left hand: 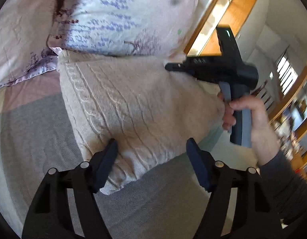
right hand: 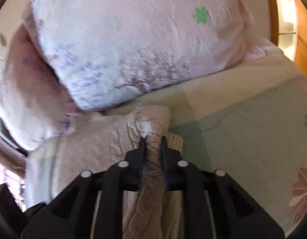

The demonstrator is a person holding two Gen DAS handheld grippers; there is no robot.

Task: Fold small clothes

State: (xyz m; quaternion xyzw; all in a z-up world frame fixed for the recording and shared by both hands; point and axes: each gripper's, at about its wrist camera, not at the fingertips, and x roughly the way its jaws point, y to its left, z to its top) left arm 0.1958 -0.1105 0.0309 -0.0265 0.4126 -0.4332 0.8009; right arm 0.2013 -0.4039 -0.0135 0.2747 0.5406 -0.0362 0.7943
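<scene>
- Item, cream cable-knit garment [left hand: 133, 107]: lies on the bedspread [left hand: 44, 131], spread flat ahead of my left fingers; its cable ribs run from the near corner by those fingers away toward the pillows.
- Left gripper [left hand: 151, 159]: fingers parted wide, holding nothing. The left-hand pad rests on or just above the knit's near corner; I cannot tell which. The right-hand pad stands clear past the knit's edge.
- Right gripper [right hand: 152, 139]: fingers clenched on a bunched fold of the knit, which fills the narrow gap between them and trails back under the body. In the left view this gripper sits at the far right edge of the garment, carried by my right hand [left hand: 247, 117].
- Relation I judge the coming move turns on: the right gripper already has the far edge, the left is nearest the near corner; the fold line would run along the ribs between them.
- Floral pillow [right hand: 133, 45]: directly beyond the right fingertips, touching the garment's far end.
- Wooden furniture [left hand: 239, 8]: further off, right of both.
</scene>
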